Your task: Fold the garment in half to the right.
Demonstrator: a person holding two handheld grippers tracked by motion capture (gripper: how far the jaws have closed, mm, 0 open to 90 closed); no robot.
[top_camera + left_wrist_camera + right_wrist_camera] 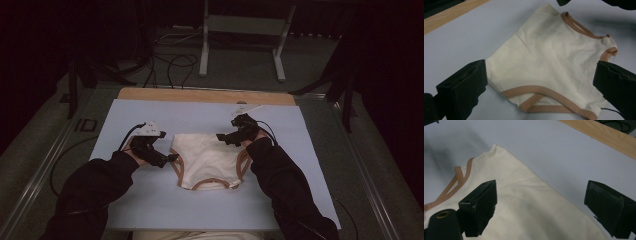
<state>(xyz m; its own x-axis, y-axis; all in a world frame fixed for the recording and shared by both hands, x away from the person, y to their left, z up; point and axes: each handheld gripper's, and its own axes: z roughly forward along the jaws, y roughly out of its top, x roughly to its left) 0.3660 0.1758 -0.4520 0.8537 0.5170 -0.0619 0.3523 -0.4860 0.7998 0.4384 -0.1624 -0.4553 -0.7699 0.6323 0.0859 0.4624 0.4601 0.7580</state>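
The cream briefs with tan trim [207, 161] lie flat mid-worktop [150, 200] between the open left gripper [167, 159] and open right gripper [223, 138], a pre-grasp step by my reading; next each must close on its nearest edge.

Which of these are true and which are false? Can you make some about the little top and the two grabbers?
1. The top lies flat on the blue mat. True.
2. The left gripper is shut on the top. False: its jaws stand open at the top's edge.
3. The right gripper is open. True.
4. The top has green trim. False: the trim is tan.
5. A wooden strip runs along the mat's far edge. True.
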